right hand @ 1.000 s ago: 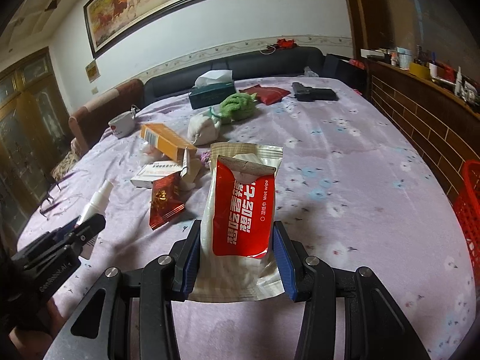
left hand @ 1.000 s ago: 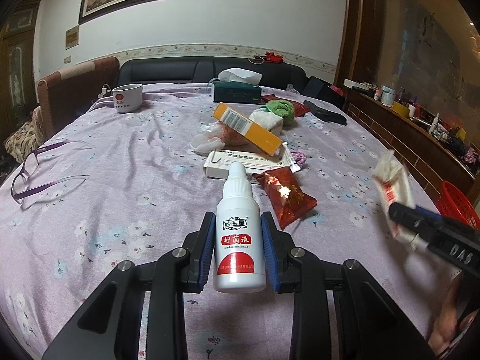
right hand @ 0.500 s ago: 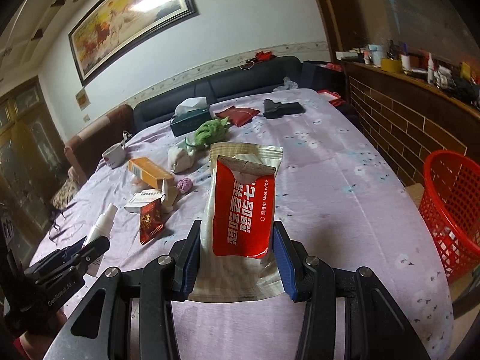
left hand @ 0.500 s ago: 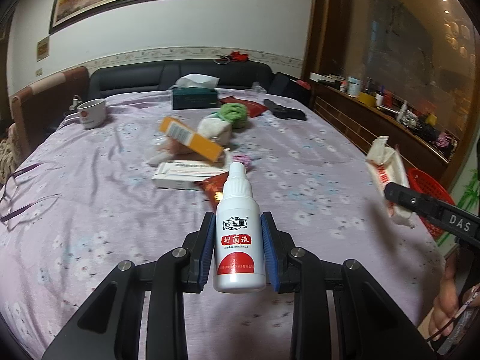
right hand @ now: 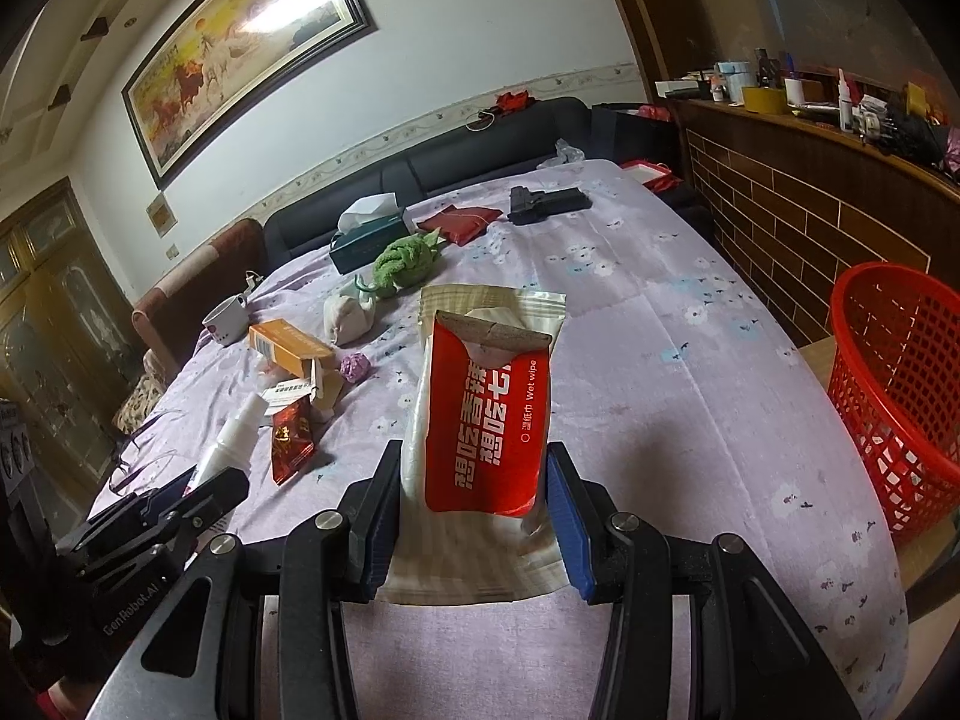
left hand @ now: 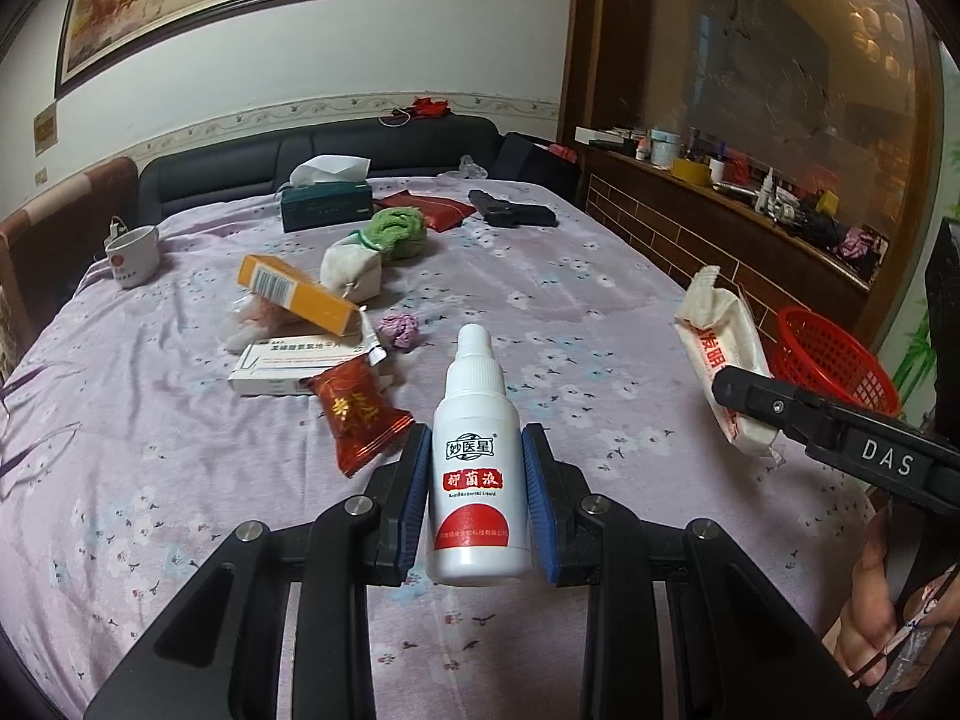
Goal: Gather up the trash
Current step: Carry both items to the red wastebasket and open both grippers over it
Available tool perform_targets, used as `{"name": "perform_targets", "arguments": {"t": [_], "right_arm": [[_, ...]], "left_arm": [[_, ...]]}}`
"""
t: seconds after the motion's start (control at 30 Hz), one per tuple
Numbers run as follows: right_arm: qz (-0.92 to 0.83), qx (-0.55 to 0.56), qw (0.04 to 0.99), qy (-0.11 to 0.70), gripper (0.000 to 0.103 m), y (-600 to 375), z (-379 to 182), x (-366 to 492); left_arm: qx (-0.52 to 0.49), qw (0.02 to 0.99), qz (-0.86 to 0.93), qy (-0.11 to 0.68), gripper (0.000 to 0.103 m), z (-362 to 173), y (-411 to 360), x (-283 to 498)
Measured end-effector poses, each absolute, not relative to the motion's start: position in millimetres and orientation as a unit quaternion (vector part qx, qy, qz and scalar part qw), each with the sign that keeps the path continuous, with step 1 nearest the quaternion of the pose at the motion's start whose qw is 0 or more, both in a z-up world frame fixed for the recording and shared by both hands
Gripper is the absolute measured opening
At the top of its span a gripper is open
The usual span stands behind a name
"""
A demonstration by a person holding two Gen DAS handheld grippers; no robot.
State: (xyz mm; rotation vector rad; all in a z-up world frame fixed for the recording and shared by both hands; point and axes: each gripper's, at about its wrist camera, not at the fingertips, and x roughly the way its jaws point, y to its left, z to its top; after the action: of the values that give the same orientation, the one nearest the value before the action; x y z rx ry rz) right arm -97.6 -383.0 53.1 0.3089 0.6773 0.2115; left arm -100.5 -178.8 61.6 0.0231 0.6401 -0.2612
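My left gripper (left hand: 477, 507) is shut on a small white bottle (left hand: 479, 468) with a red label, held upright above the purple tablecloth. My right gripper (right hand: 474, 516) is shut on a red and white wet wipe packet (right hand: 486, 420); the packet also shows in the left wrist view (left hand: 723, 354), at the right. A red mesh basket (right hand: 894, 378) stands off the table's right edge, and shows in the left wrist view (left hand: 831, 360). The left gripper and bottle show at the lower left of the right wrist view (right hand: 231, 450).
On the cloth lie a red snack wrapper (left hand: 357, 414), a white medicine box (left hand: 294, 363), an orange box (left hand: 297, 294), a purple paper ball (left hand: 399, 330), a green cloth (left hand: 399, 231), a tissue box (left hand: 327, 204), a mug (left hand: 132, 255) and a black item (left hand: 510, 213). A cluttered wooden counter (right hand: 840, 180) runs along the right.
Both grippers, still holding their items, have swung right; the red basket has come into fuller view at the right in both views.
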Motion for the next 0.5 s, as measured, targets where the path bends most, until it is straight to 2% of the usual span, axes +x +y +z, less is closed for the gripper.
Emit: {"name": "perform_targets", "arguments": {"t": [0.5], "right_arm": [[0.084, 0.15, 0.927, 0.333, 0.049, -397.9, 54.8, -97.8]], "left_arm": [[0.046, 0.937, -0.146, 0.314, 0.029, 60.8, -201.4, -97.7]]}}
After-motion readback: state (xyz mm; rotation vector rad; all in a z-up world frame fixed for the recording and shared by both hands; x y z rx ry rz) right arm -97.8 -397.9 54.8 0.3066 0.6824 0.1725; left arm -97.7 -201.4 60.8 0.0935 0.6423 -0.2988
